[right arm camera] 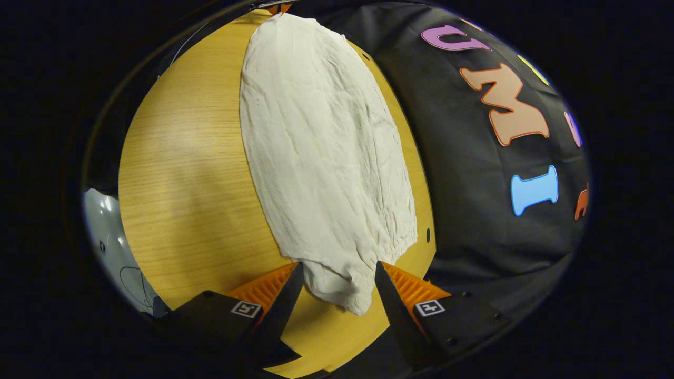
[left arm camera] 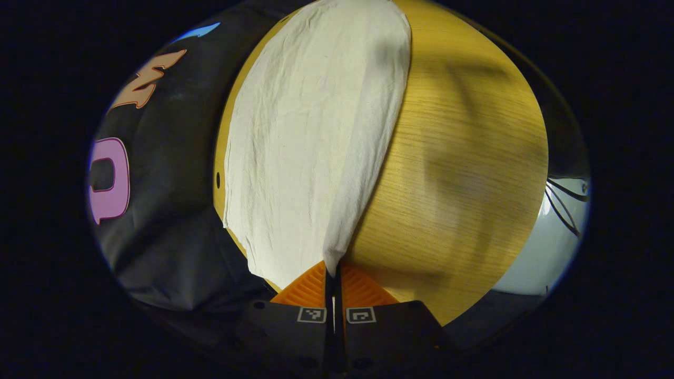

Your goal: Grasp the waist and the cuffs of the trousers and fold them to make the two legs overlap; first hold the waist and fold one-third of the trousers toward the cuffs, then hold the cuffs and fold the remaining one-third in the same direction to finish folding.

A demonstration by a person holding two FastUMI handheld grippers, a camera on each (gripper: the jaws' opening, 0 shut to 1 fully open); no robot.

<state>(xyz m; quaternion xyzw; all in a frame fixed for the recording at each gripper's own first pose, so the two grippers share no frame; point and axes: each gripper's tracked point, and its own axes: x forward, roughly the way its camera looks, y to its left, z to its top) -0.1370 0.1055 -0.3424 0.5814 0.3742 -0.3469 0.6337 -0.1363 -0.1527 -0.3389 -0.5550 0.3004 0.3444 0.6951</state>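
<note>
Left gripper view: the left gripper (left arm camera: pixel 334 273), fingers clenched on a corner of the trousers (left arm camera: pixel 310 142), which run up mid-frame on the worktop (left arm camera: pixel 463 173).

Right gripper view: the right gripper (right arm camera: pixel 337 284) fingers stand released around the near end, low centre. Legs apparently overlapped; next, closing there.

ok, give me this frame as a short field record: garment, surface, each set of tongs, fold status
garment: pale trousers, wrinkled, lying lengthwise on the table, legs look overlapped
surface: wooden table, booth wall cloth beside it
left tongs: shut on one end of the trousers, fabric pulled up to the fingers in a taut ridge
right tongs: open, fingers either side of the other end of the trousers, not pinching
which end is waist or cuffs: cannot tell for sure
fold status: thirds fold not yet begun
</note>
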